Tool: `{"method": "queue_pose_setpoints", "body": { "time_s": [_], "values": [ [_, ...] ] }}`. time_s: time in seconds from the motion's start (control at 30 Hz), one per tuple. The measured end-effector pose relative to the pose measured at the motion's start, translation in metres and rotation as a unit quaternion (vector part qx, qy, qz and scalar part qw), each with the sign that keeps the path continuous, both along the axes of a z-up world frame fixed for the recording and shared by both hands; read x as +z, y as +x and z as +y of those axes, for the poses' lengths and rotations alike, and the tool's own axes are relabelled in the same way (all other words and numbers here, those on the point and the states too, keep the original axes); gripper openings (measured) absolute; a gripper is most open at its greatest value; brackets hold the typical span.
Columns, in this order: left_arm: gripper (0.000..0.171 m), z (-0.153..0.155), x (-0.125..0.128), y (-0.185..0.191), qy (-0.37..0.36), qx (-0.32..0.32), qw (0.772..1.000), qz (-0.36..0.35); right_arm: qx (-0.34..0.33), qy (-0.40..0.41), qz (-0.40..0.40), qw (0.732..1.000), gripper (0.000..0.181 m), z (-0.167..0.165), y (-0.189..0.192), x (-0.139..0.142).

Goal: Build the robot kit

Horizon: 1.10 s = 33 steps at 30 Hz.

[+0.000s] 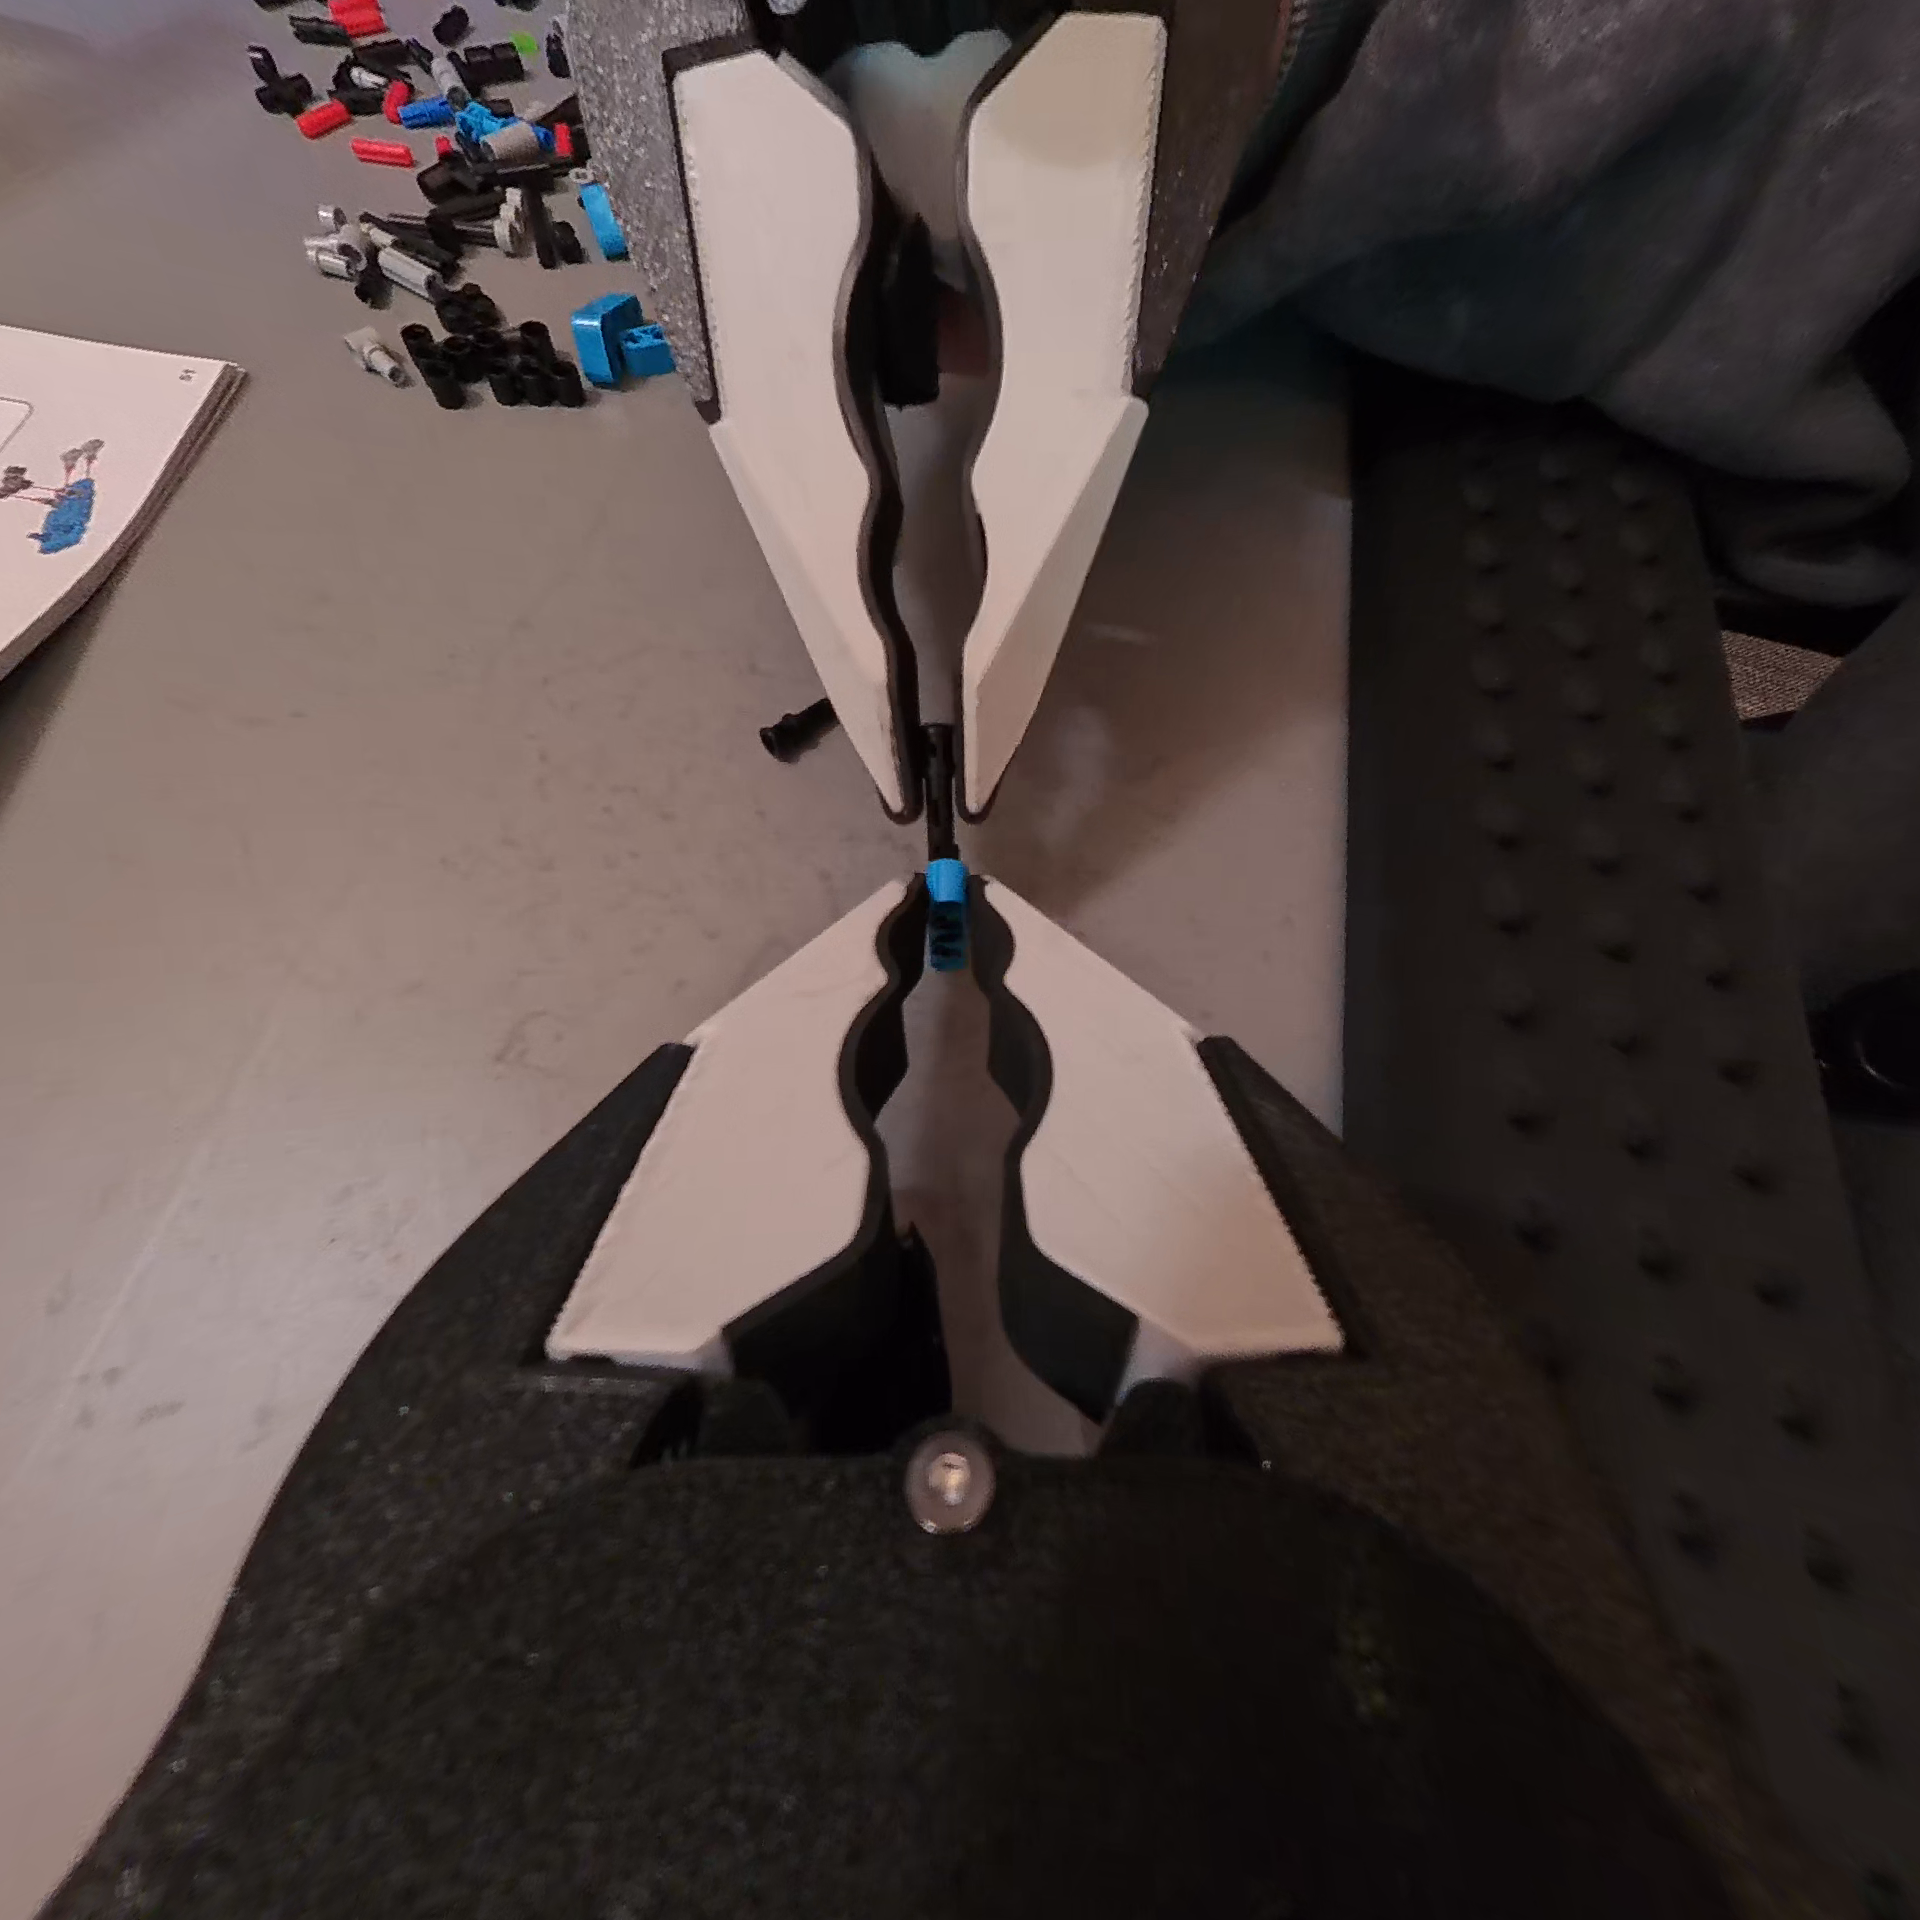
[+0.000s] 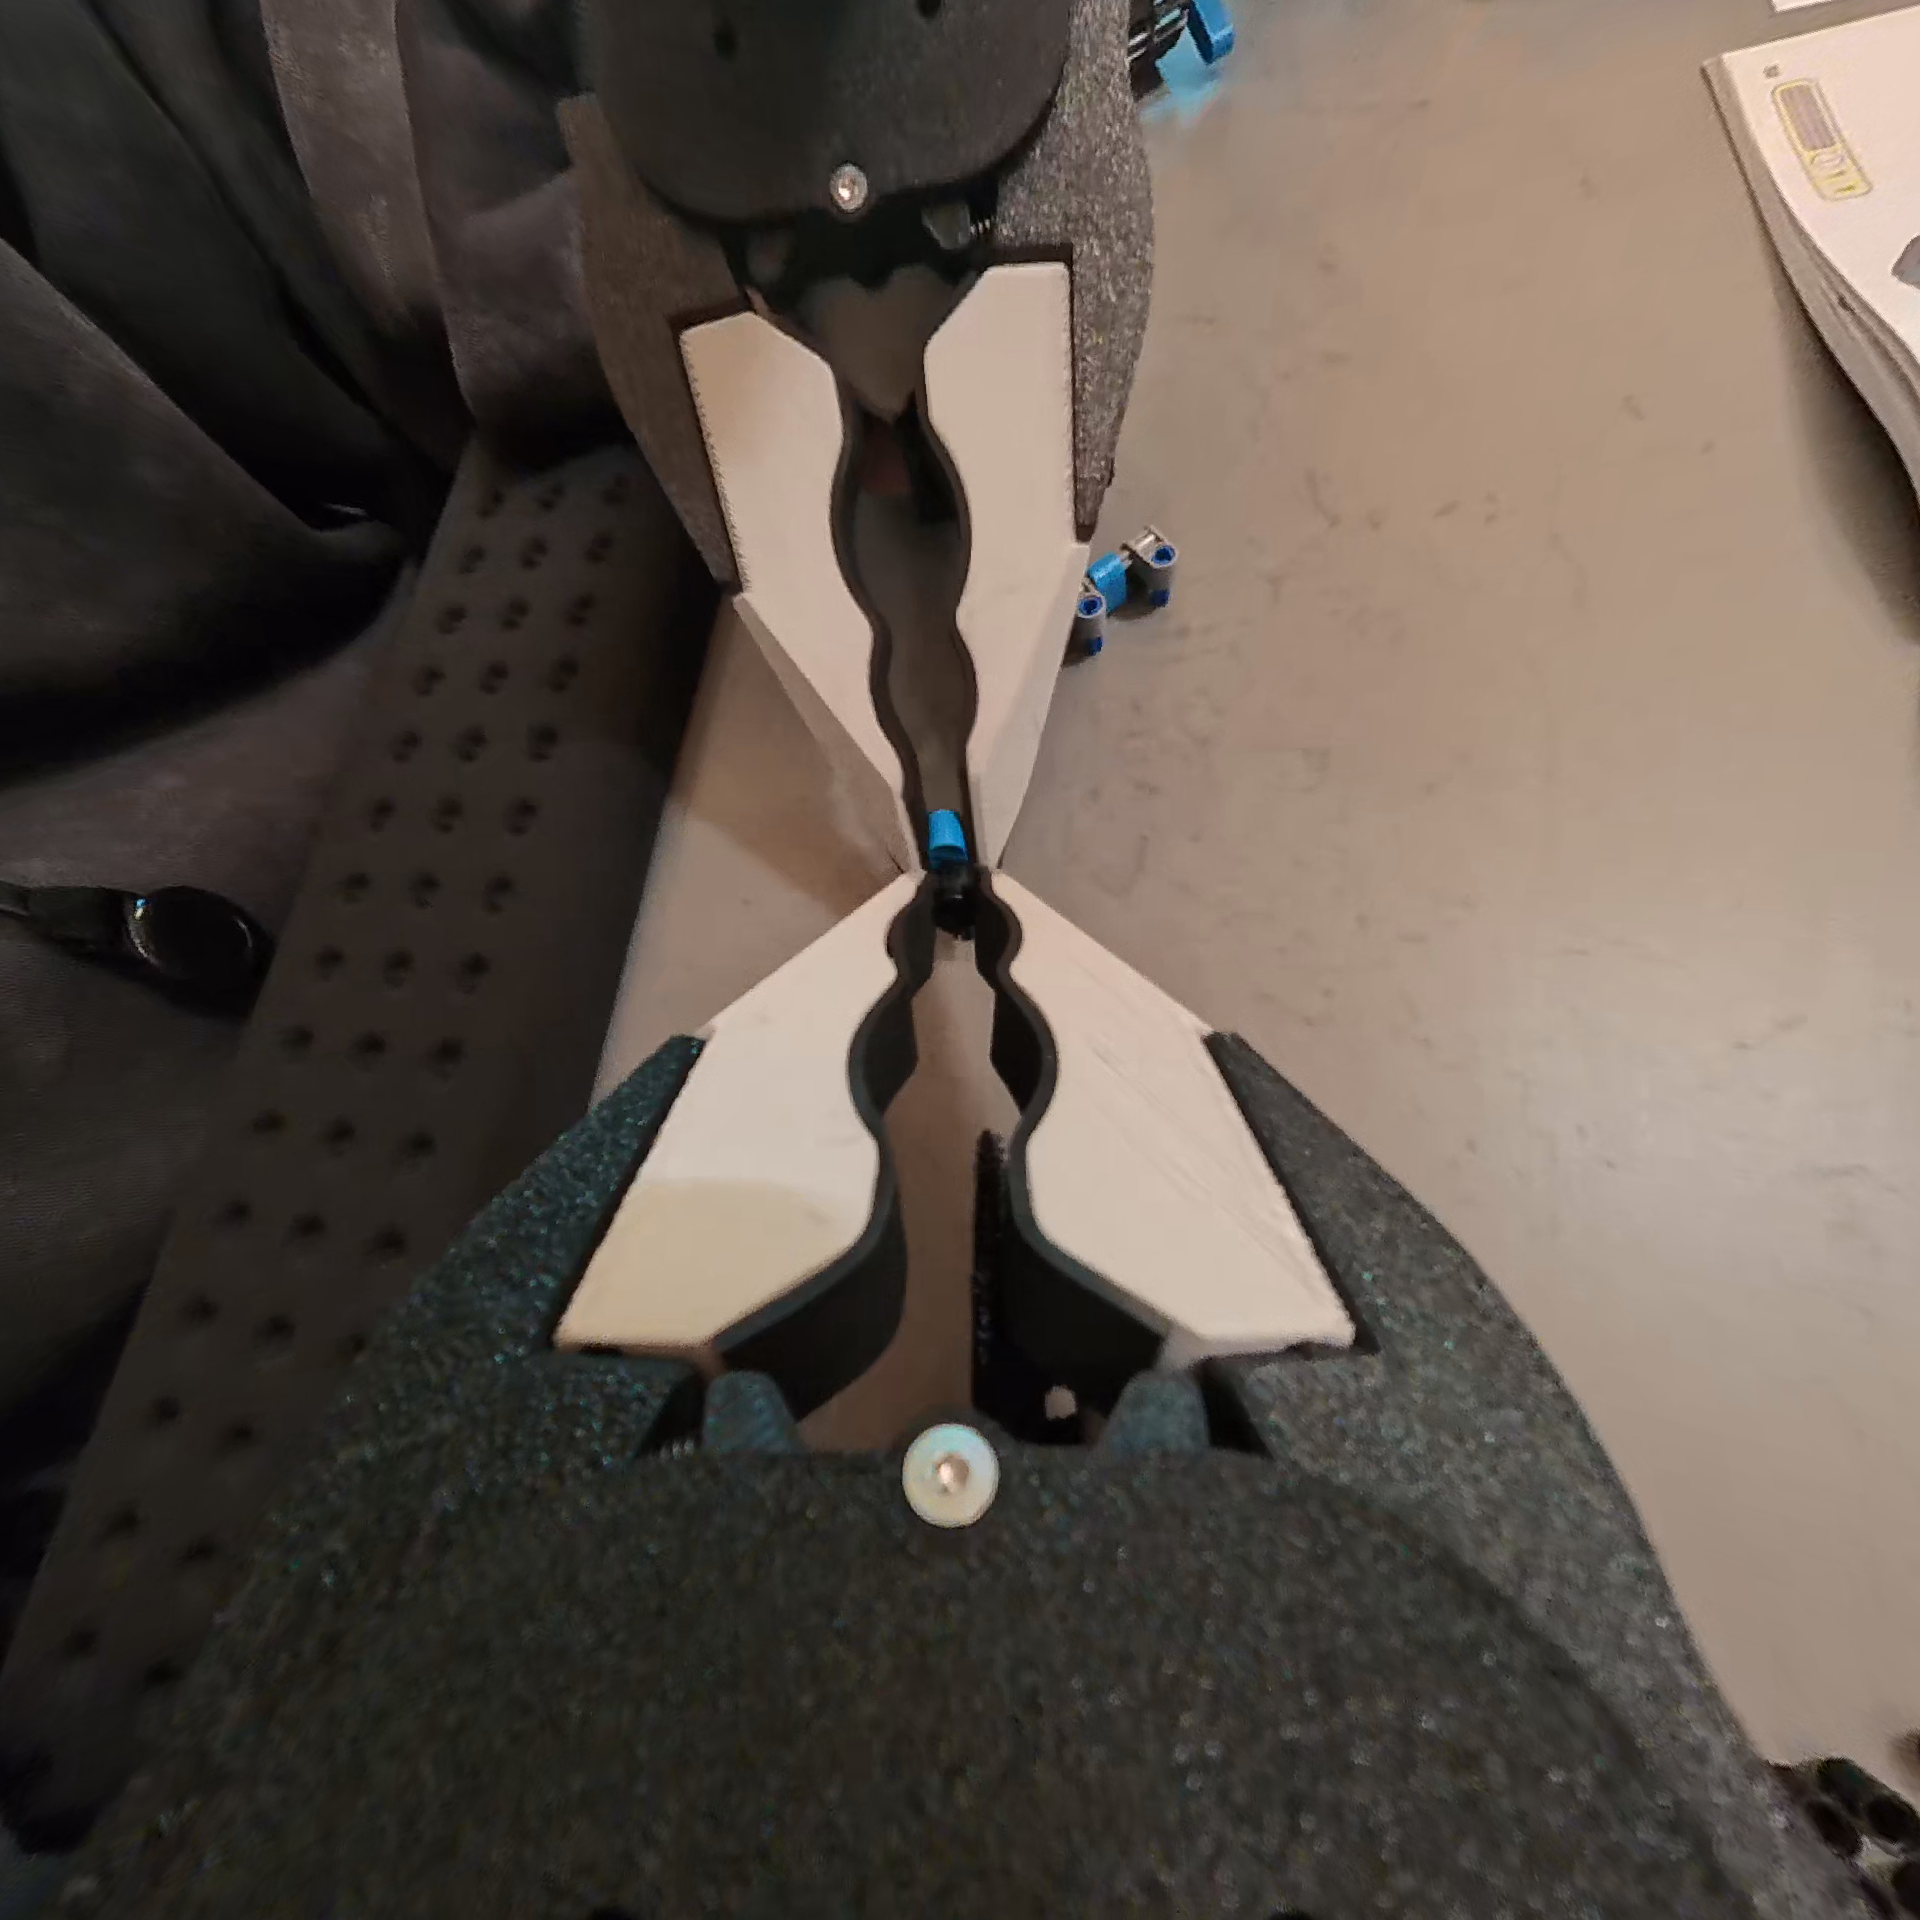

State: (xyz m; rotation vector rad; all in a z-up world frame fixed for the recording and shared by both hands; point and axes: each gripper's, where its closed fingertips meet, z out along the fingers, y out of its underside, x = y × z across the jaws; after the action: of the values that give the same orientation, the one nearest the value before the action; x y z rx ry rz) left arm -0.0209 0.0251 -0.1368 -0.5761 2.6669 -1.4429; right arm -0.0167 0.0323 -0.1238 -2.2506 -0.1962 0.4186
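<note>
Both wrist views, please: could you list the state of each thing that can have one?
left gripper: shut on blue connector
blue connector: held at the tips, off the table
right gripper: shut on black pin
black pin: held, in line with the connector
instruction booklet: open, flat on table
loose parts: scattered on table

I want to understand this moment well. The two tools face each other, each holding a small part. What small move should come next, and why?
Probably a short, straight push of the two tools together. The left tool is shut on the blue connector, the right tool is shut on the black pin, and the pin's end already meets the connector, in line with it. How deep the pin sits cannot be told.
</note>
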Motion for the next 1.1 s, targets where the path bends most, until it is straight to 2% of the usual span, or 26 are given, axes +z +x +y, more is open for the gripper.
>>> {"method": "queue_pose_setpoints", "body": {
  "time_s": [0.6,0.73,0.83,0.9,0.97,1.1],
  "values": [
    [0.007,0.007,-0.001,-0.001,-0.002,-0.001,1.0,0.005,-0.003,0.037,-0.003,0.999,0.006,0.013,-0.004,0.002],
    [0.006,0.008,-0.001,0.0,-0.003,0.003,1.0,0.009,-0.004,0.074,-0.02,0.997,0.006,0.013,-0.002,0.001],
    [0.006,0.008,-0.003,-0.001,0.003,-0.001,1.0,0.014,0.021,0.114,-0.086,0.99,0.006,0.015,-0.004,0.0],
    [0.005,0.007,-0.016,-0.004,0.048,-0.009,0.999,0.01,0.04,0.089,-0.113,0.989,0.005,0.016,-0.009,-0.013],
    [0.004,0.007,-0.017,-0.002,0.052,-0.002,0.999,-0.002,0.043,0.081,-0.138,0.986,0.005,0.016,-0.009,-0.018],
    [0.006,0.005,-0.017,-0.007,0.052,-0.017,0.998,-0.008,0.029,0.043,-0.08,0.995,0.005,0.014,-0.012,-0.013]
  ]
}}
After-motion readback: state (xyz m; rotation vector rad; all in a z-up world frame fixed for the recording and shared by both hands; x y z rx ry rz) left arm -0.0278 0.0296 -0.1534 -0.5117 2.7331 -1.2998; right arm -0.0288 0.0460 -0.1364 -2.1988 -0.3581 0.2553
